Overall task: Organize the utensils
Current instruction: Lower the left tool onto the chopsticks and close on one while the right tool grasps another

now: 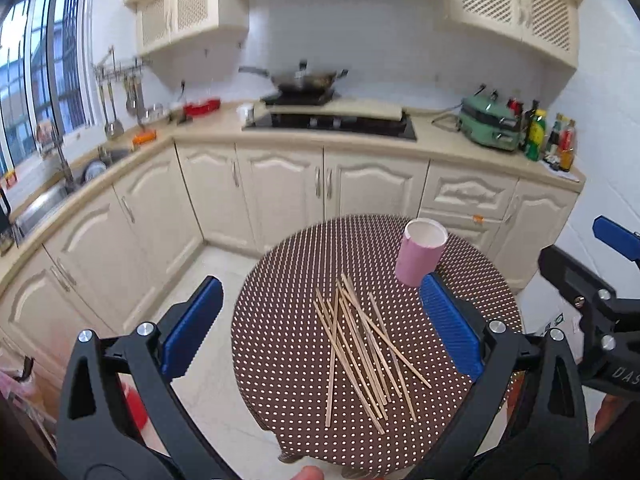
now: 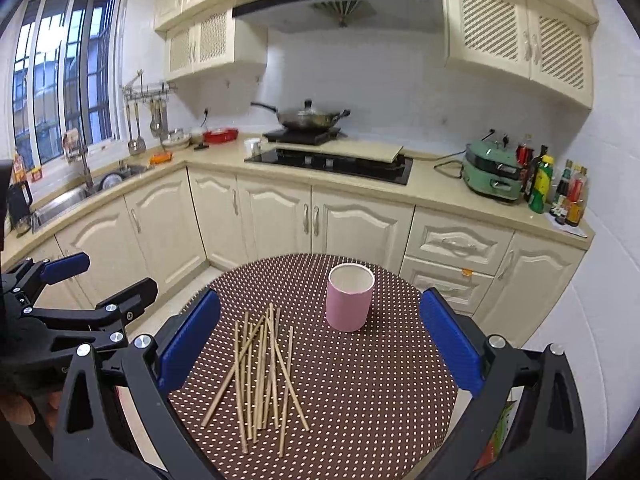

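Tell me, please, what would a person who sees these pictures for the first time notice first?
First, the loose heap of wooden chopsticks lying crossed over each other on the round brown polka-dot table. Behind them and to the right a pink cylindrical holder stands upright and looks empty. The left claw and the right claw both hang wide open above the table, holding nothing.

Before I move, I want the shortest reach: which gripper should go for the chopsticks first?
Probably left. In the left wrist view the chopsticks lie centred between its open jaws; in the right wrist view they sit left of centre, with the pink cup nearer the middle. Both grippers are empty.
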Available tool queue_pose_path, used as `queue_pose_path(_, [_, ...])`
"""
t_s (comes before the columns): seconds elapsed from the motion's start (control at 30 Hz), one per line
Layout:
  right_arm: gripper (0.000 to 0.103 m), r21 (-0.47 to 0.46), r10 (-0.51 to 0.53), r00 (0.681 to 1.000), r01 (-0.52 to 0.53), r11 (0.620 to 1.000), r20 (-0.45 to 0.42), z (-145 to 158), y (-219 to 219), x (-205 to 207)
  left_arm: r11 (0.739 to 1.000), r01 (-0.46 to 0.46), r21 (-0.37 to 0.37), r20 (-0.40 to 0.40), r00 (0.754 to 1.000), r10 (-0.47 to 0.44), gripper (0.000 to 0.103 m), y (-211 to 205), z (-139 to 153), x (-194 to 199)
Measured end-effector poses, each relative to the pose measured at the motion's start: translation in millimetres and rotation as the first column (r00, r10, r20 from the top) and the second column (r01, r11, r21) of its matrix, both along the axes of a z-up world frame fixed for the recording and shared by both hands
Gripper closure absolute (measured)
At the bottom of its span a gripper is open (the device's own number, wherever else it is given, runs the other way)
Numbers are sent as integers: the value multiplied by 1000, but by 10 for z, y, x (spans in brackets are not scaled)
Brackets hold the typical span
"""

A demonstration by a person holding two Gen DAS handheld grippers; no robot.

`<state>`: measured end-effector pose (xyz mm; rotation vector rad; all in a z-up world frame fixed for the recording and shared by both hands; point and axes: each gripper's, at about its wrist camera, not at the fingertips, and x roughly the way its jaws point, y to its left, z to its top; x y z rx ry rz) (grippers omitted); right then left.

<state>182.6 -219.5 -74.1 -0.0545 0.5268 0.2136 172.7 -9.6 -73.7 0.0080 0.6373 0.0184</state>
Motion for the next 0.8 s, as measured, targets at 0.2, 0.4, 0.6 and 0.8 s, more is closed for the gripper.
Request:
queue_pose_path(0.2, [7, -5, 39, 991, -40, 999, -126, -369, -6, 502, 996, -48, -71, -182, 983, 34, 6, 146, -523, 466])
queue_pose_path(0.4, [22, -3, 96, 951, -101, 995, -294, -837, 68, 912, 995, -85, -46, -361, 930, 63, 6, 189, -1137, 850])
queue_pose_path(0.6, [39, 2, 147, 880, -164, 986, -453, -1292, 178, 1185, 997, -71, -20, -468, 882, 54, 20, 130, -1522, 1114])
queue_pose_path(0.8, [50, 36, 162, 825, -170, 985, -542, -1534, 239, 1367, 990, -105, -94, -532, 846, 39, 27, 270, -1832, 1435])
